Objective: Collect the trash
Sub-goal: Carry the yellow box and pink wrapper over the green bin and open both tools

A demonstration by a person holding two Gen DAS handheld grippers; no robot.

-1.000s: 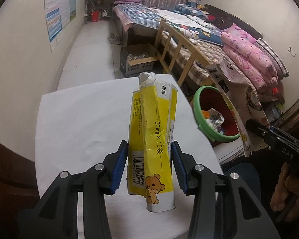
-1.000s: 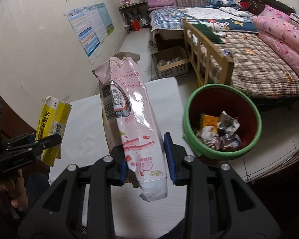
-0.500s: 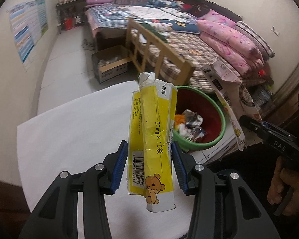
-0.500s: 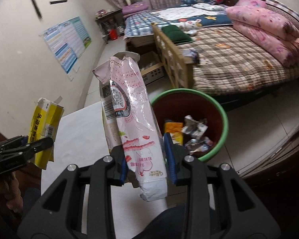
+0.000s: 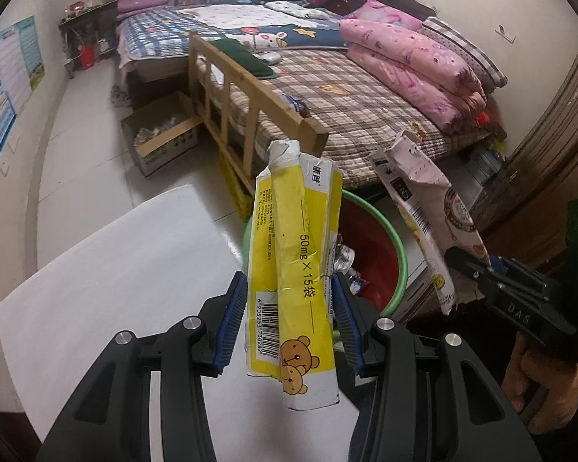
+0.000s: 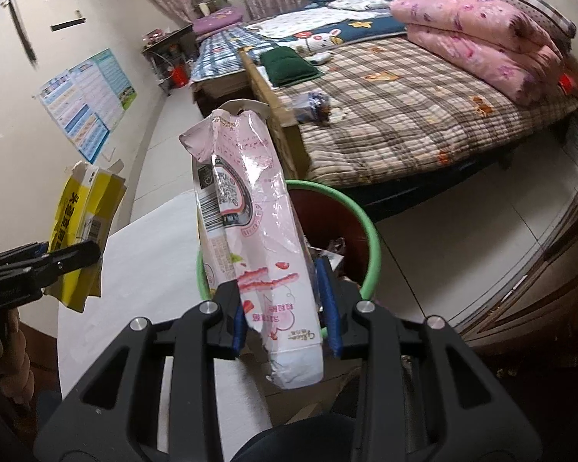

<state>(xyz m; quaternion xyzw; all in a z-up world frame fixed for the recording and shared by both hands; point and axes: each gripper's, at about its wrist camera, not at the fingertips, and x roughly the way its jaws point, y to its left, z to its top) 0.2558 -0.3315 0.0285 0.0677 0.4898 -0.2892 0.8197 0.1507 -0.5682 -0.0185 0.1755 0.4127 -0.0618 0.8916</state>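
Observation:
My left gripper (image 5: 291, 319) is shut on a flattened yellow medicine box (image 5: 294, 254) with a bear print, held upright at the white table's right edge. My right gripper (image 6: 285, 304) is shut on a crumpled pink and white bag (image 6: 258, 231), held upright in front of the bin. The red bin with a green rim (image 6: 370, 238) stands on the floor beside the table and holds several wrappers. In the left wrist view the bin (image 5: 399, 250) shows behind the box, with the pink bag (image 5: 427, 208) to its right. The yellow box (image 6: 83, 227) shows at left in the right wrist view.
The white table (image 5: 115, 269) is below both grippers. A bed with a wooden rail (image 5: 250, 88) and pink quilts (image 5: 412, 57) stands behind the bin. A cardboard box (image 5: 162, 134) sits on the floor by the bed.
Both grippers have moved right towards the bin, each still holding its item. The bin now sits directly behind both items, and less of the table shows.

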